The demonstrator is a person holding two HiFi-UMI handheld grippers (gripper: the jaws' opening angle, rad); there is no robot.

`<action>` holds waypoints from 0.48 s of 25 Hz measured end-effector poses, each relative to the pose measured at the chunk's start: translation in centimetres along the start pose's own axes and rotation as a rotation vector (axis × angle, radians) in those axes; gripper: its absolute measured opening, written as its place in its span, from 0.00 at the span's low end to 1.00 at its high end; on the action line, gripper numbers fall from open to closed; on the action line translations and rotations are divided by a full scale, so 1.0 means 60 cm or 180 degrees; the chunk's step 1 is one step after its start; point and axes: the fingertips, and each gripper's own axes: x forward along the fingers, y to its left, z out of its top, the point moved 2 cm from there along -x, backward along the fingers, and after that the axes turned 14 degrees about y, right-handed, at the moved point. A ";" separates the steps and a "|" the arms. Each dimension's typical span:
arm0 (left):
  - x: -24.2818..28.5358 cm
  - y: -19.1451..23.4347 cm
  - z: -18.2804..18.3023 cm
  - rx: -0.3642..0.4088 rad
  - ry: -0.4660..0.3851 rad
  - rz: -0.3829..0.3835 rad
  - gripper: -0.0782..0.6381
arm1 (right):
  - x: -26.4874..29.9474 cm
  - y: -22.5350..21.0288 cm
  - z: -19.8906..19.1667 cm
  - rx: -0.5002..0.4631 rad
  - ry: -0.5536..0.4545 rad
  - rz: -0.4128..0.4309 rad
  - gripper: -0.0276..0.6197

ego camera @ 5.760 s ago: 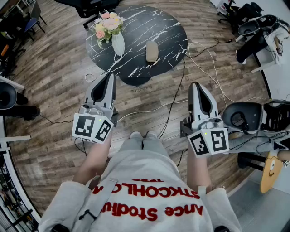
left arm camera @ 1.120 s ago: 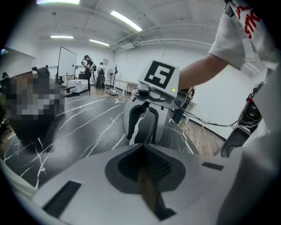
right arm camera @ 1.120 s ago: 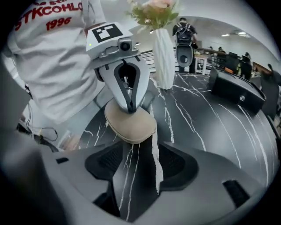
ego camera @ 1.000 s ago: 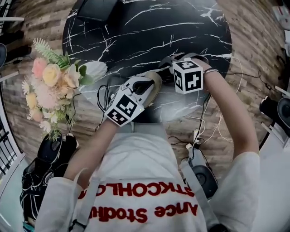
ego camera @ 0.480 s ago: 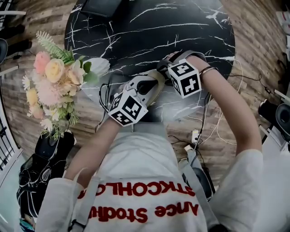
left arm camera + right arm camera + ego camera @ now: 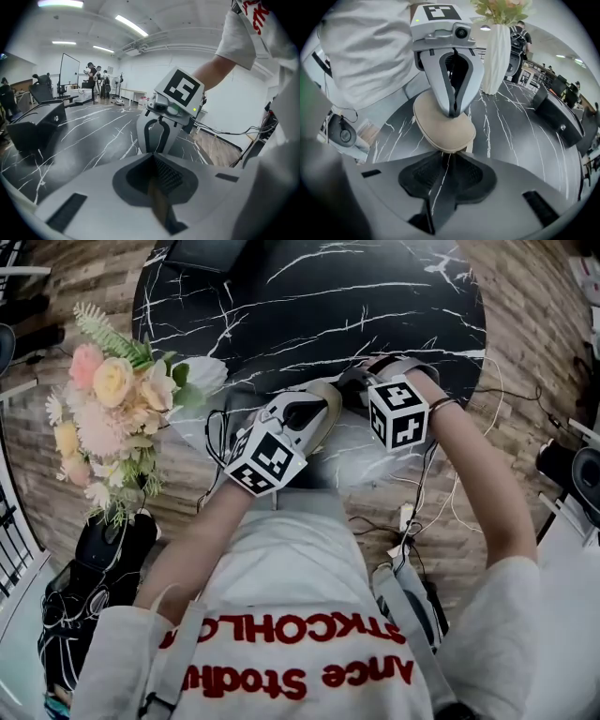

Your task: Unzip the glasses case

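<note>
Head view: left claw (image 6: 305, 413) sits at frame centre, its body lying over the glasses case (image 6: 326, 401). Only a beige rim of the case shows. Right claw (image 6: 352, 382) is just right of it and points left at the case. The case lies on the black marble worktop (image 6: 309, 306) near the edge closest to the person. Its long axis appears to run lower left to upper right, between the two claws.

Left gripper view: jaws are together on a thin tan strip (image 6: 157, 201), read as the case edge. Right claw (image 6: 157, 146) faces in from just beyond. A black box (image 6: 33, 129) stands at left on the worktop; contents not visible.

Right gripper view: jaws stand narrowly apart, with veined worktop (image 6: 520, 140) showing through the gap and nothing between them. The case (image 6: 440, 129) is dead ahead, its near end just beyond the jaw tips and its long axis running away from them. Left claw (image 6: 452, 111) pinches the far part of the case from above. A small pale tab at the near rim may be the zip pull; cannot confirm.

Judgement: left claw anchors the case. Right claw is nearer the free end and would take the pull and travel along the rim.

Containers: the case looks closed, inside unseen. A white vase (image 6: 494, 56) at upper centre holds flowers.
</note>
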 end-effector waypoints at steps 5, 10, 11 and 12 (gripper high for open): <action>0.000 0.000 0.000 0.0024 0.0018 -0.0039 0.11 | -0.001 0.005 -0.001 0.0339 -0.0087 -0.0138 0.18; 0.001 -0.002 -0.001 0.0013 0.0027 -0.0097 0.11 | -0.003 0.015 -0.001 0.0521 -0.0114 -0.0278 0.16; 0.001 -0.002 -0.001 0.0018 0.0027 -0.0101 0.11 | -0.004 0.016 -0.001 0.0567 -0.0120 -0.0331 0.15; 0.001 -0.003 -0.001 0.0024 0.0029 -0.0102 0.11 | -0.004 0.018 0.000 0.0626 -0.0132 -0.0394 0.15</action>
